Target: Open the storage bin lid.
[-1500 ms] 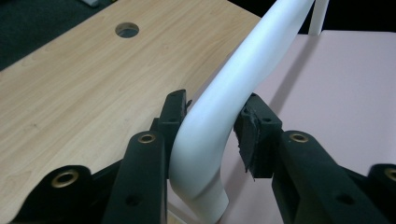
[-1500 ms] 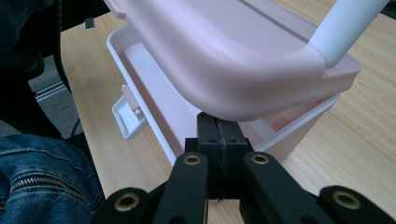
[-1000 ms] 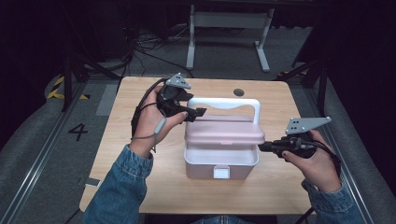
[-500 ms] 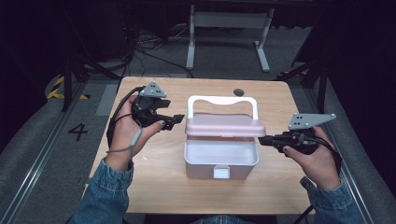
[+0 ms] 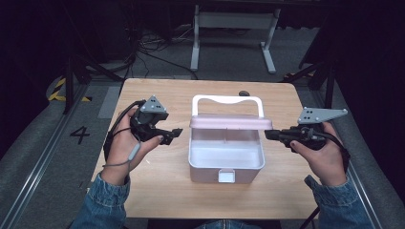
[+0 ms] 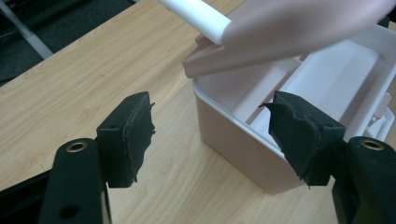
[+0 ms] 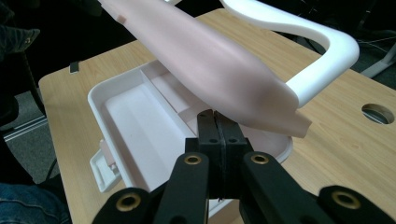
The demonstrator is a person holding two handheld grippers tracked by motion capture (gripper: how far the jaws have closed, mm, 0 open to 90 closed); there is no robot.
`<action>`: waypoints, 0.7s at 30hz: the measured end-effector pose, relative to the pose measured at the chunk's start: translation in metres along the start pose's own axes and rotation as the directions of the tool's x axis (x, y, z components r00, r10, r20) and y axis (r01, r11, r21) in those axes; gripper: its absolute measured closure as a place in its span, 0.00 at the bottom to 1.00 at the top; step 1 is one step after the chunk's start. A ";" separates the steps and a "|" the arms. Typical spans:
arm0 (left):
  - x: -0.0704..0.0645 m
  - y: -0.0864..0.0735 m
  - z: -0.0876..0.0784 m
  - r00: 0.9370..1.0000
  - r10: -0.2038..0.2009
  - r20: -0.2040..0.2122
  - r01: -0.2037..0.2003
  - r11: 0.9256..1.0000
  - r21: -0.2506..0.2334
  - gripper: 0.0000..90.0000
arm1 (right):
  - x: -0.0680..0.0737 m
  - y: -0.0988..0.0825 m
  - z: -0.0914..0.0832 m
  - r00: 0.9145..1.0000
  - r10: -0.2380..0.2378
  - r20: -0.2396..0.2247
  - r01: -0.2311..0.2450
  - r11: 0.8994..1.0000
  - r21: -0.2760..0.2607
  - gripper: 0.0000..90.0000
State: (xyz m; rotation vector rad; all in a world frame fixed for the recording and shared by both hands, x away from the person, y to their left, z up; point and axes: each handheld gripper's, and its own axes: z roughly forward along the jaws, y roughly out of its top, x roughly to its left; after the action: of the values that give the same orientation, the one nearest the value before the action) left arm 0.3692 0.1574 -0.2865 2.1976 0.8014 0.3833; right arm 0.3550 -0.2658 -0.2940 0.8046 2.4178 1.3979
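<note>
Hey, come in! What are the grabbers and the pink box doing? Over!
Left gripper open, beside the box, apart from it. Right gripper shut, tips under the raised pink lid edge. Box open, looks empty. Nothing in the way.

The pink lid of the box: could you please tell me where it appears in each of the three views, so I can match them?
High view: the pink lid lies mid-table, raised over the back of the white box.
Left gripper view: the lid fills the upper right, above the box's open rim.
Right gripper view: the lid runs from top left to centre, above the shut right claw.
Shared landmark: the white handle.
</note>
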 end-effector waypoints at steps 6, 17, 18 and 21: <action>-0.003 -0.002 0.006 1.000 0.025 -0.005 -0.025 1.000 -0.015 0.32 | -0.004 0.004 0.000 1.000 0.005 0.011 -0.005 1.000 -0.017 1.00; -0.012 0.004 0.020 0.999 0.048 -0.010 -0.049 0.995 -0.091 0.26 | -0.009 0.009 0.002 0.998 0.046 0.038 -0.043 0.996 -0.075 1.00; -0.012 0.005 0.020 0.999 0.053 -0.011 -0.054 0.994 -0.098 0.27 | -0.010 0.009 0.002 0.998 0.050 0.039 -0.046 0.996 -0.081 1.00; -0.013 0.009 0.024 0.998 0.060 -0.007 -0.060 0.992 -0.107 0.26 | -0.011 0.010 0.003 0.996 0.069 0.049 -0.064 0.993 -0.096 1.00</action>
State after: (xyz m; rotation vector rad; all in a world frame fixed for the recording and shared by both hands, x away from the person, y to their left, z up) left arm 0.3749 0.1311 -0.2958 2.1250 0.7023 0.4502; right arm 0.3687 -0.2661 -0.2872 0.8941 2.2867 1.4840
